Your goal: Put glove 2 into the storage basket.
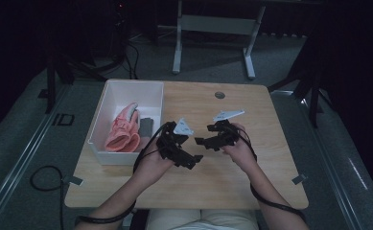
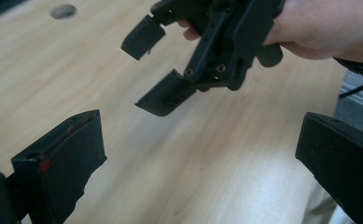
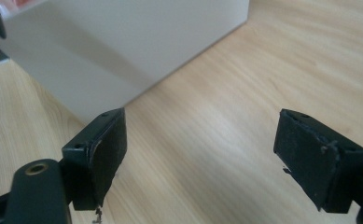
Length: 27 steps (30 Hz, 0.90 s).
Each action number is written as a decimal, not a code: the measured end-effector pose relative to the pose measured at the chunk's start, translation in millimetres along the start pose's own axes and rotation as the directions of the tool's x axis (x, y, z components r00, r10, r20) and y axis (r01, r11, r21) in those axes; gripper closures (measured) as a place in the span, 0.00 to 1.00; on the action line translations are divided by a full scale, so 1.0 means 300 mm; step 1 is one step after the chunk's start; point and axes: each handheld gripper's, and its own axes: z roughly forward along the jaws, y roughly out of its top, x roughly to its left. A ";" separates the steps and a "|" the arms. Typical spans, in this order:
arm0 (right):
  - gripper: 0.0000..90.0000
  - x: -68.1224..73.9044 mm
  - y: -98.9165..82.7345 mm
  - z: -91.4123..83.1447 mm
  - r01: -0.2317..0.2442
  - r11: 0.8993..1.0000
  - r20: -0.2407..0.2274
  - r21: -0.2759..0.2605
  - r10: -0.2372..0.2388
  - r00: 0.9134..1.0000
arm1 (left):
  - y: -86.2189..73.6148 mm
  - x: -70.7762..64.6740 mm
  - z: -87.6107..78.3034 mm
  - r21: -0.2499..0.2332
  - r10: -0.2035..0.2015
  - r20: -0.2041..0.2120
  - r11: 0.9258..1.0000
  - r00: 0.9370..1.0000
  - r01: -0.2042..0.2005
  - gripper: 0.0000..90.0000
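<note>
Over the middle of the wooden table [image 1: 241, 187], a person holds two black grippers that point at each other. My left gripper [image 1: 192, 160] is open and its jaws [image 2: 198, 168] stand wide apart over bare wood. My right gripper [image 1: 203, 136] is also open; in the left gripper view the right gripper [image 2: 147, 70] hangs just ahead, gripped by a hand [image 2: 319, 28]. In its own view the right gripper [image 3: 207, 154] has nothing between its jaws and faces the white bin [image 3: 123, 46].
The white bin [image 1: 108, 96] stands at the table's left and holds a pink glove [image 1: 122, 130] and a small grey item [image 1: 146, 126]. A round hole [image 1: 219, 95] is near the table's far edge. A desk frame [image 1: 213, 28] stands on the floor beyond.
</note>
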 end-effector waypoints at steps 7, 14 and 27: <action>0.19 -0.017 -0.078 -0.002 -0.008 1.000 -0.009 0.009 0.008 1.000 | -0.044 -0.038 0.062 0.017 0.016 0.039 1.000 0.999 -0.016 0.01; 0.19 -0.030 -0.153 -0.008 -0.007 1.000 -0.013 0.001 0.007 1.000 | -0.086 -0.069 0.121 0.007 0.042 0.070 0.999 0.997 -0.043 0.01; 0.19 -0.059 -0.267 -0.031 -0.015 1.000 0.016 0.007 0.015 1.000 | -0.176 -0.078 0.229 -0.003 0.050 0.116 0.999 0.992 -0.050 0.01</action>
